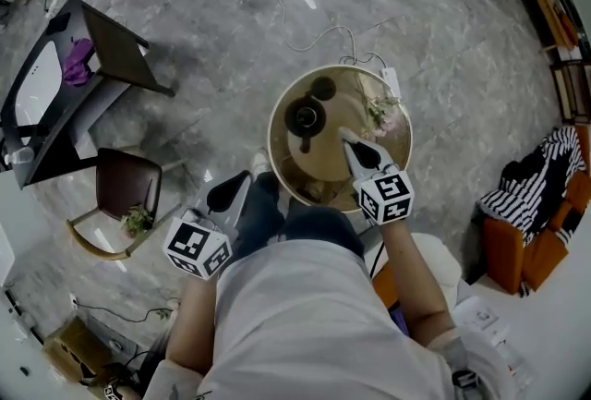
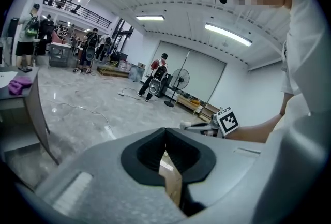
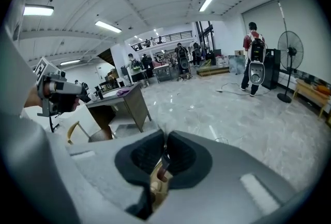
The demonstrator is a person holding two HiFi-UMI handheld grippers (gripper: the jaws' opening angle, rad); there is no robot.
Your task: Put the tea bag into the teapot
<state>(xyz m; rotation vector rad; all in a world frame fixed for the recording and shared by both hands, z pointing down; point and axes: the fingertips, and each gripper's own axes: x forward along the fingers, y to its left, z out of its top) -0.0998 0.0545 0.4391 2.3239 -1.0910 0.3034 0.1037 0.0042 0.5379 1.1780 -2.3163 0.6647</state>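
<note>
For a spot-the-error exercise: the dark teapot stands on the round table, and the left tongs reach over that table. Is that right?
No. The right tongs reach over the round table, near the dark teapot. The left tongs are off its edge. The head view shows this.

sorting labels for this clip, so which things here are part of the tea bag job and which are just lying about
Job in hand:
- teapot
- round table it stands on
- right claw over that table
- tea bag: can't be made out

Lying about:
- flowers on the table
- chair
- desk
- striped cloth
</note>
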